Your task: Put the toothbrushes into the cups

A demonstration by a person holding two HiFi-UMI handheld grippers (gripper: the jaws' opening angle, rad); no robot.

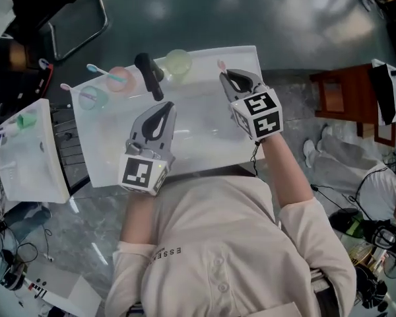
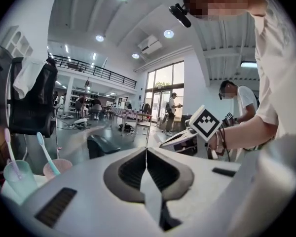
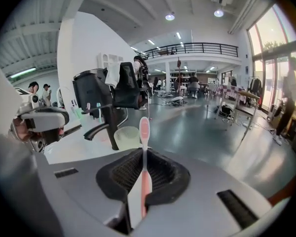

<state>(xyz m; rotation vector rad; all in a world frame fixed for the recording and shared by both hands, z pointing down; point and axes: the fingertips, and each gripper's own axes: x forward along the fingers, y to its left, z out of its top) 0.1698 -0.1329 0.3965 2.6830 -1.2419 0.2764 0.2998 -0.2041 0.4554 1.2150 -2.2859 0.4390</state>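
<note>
Our right gripper [image 1: 226, 78] is clamped on a pink toothbrush [image 3: 144, 127]. The brush head stands up past the jaw tips, over the far right part of the white basin [image 1: 204, 144]. Just beyond it a pale green cup [image 1: 178, 61] stands beside the black tap [image 1: 149, 74]. Our left gripper [image 1: 164, 107] is closed on nothing, over the basin's middle. At the far left, a pink cup [image 1: 119, 79] holds a blue toothbrush [image 1: 96, 69] and a teal cup [image 1: 94, 98] holds a pale toothbrush [image 1: 67, 87]. On our shirt [image 1: 204, 243] the print seems to read "ESSE", but the remaining letters are too small to make out.
</note>
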